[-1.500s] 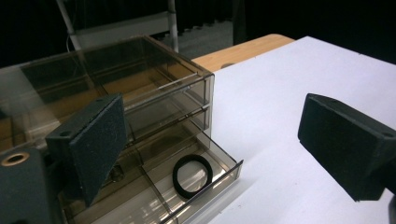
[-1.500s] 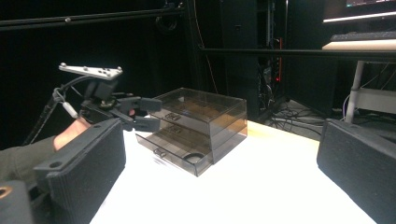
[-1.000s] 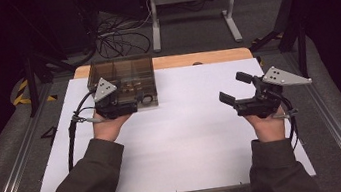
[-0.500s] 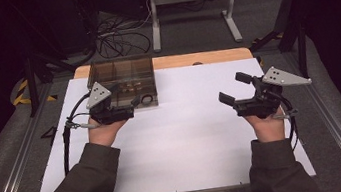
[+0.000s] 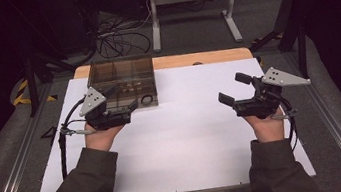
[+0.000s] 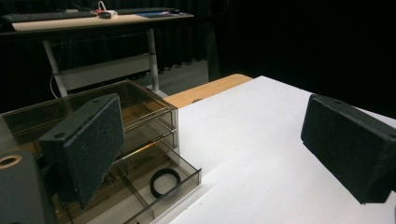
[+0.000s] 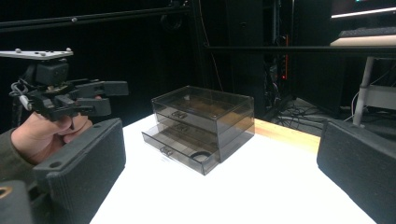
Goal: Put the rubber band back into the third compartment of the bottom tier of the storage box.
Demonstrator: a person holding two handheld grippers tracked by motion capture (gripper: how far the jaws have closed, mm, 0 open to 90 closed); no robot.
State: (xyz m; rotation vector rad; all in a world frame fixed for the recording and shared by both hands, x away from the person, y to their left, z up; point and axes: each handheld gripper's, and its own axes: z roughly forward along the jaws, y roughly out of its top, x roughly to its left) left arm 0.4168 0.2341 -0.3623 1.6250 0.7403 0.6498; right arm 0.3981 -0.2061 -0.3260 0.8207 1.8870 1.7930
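Observation:
A smoky clear drawer box [image 5: 120, 75] stands at the table's far left. Its bottom drawer [image 6: 140, 200] is pulled out, and a black ring [image 5: 148, 99] lies in the drawer's front right corner. My left gripper [image 5: 121, 99] is open just in front of the box, jaws wide apart and holding nothing. In the left gripper view the ring [image 6: 165, 182] lies low between the jaws, nearer the left one. My right gripper [image 5: 234, 89] hovers open over the right side of the table, empty, facing the box [image 7: 205, 121] and the ring [image 7: 201, 155].
White sheet [image 5: 189, 138] covers the table, with a wooden edge [image 5: 203, 57] at the back. A desk frame [image 5: 190, 2] and loose cables [image 5: 120, 40] sit on the floor behind. Metal rails [image 5: 13, 173] run along both sides.
My left gripper has drawn back a little from the box toward the person. The right gripper has stayed where it was. The drawer stays pulled out.

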